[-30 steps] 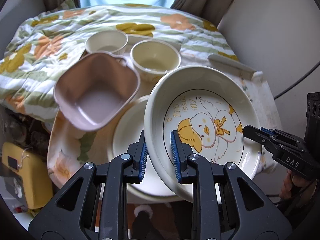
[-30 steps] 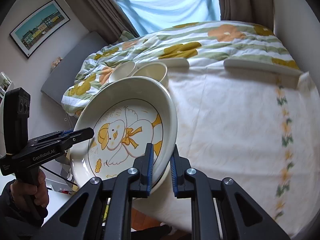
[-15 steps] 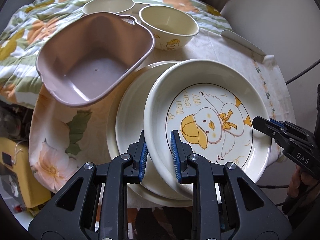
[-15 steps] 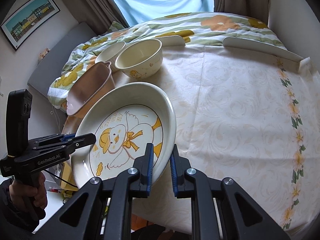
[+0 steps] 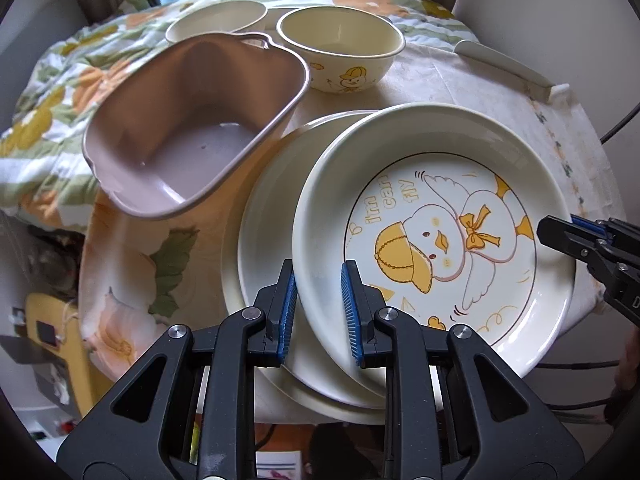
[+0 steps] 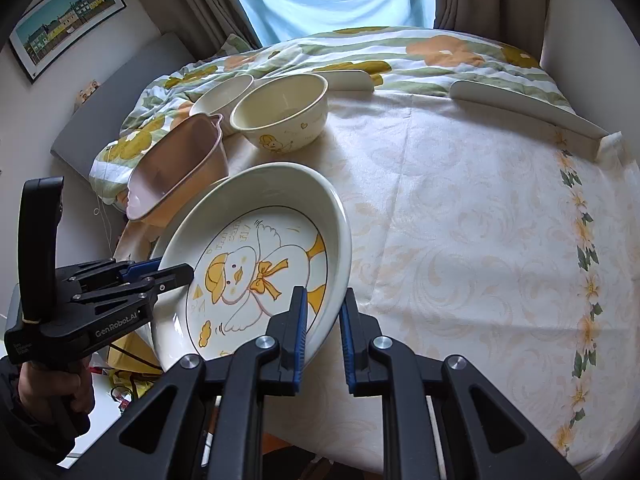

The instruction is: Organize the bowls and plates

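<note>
Across the surface [image 6: 460,240], draped in a pale patterned cloth, the right half lies bare out to a flower-trimmed edge, while the crockery crowds the left rim. Largest of the pieces, the duck plate [image 5: 440,232] is tilted and held off the cloth above a plain cream plate [image 5: 268,240], overlapping it on its right side. Beside them at the surface's left edge sits the pink square bowl [image 5: 192,128], its corner touching the plain plate's rim, with a duck bowl [image 5: 340,52] and a second cream bowl [image 5: 216,20] close behind. The left gripper [image 5: 316,312] has its fingers clamped over the duck plate's near-left rim; the right gripper [image 6: 322,340] pinches the opposite rim likewise.
</note>
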The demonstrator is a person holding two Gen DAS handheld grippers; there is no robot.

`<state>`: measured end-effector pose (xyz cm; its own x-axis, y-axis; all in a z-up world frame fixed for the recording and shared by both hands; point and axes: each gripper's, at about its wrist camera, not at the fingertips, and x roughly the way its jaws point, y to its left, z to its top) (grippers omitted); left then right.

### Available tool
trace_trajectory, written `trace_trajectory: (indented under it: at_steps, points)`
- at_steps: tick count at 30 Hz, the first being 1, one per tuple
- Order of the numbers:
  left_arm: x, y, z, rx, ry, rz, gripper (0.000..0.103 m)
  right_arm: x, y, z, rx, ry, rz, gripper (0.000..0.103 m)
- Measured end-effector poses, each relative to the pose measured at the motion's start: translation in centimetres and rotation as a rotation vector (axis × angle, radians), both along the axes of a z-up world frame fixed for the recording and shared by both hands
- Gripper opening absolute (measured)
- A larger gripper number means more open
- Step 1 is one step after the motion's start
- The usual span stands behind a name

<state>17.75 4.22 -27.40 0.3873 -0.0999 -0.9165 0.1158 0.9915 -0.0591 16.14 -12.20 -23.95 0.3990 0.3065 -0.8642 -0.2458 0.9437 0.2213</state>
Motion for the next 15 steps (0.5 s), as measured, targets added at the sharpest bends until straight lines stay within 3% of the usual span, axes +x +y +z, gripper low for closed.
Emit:
trace_trajectory:
  at_steps: [8,15]
  points:
    - [-0.9,-1.6,0.2,0.181,-0.068,-0.039,0.020,-0.4,1.0,-0.2,-0.043,-0.023,0.020,0.014]
    - [-1.5,-2.1,0.2,0.285,-0.101,-0.060,0.020,-0.5,1.9,-0.7,-0.094,-0.039,0.032,0.015]
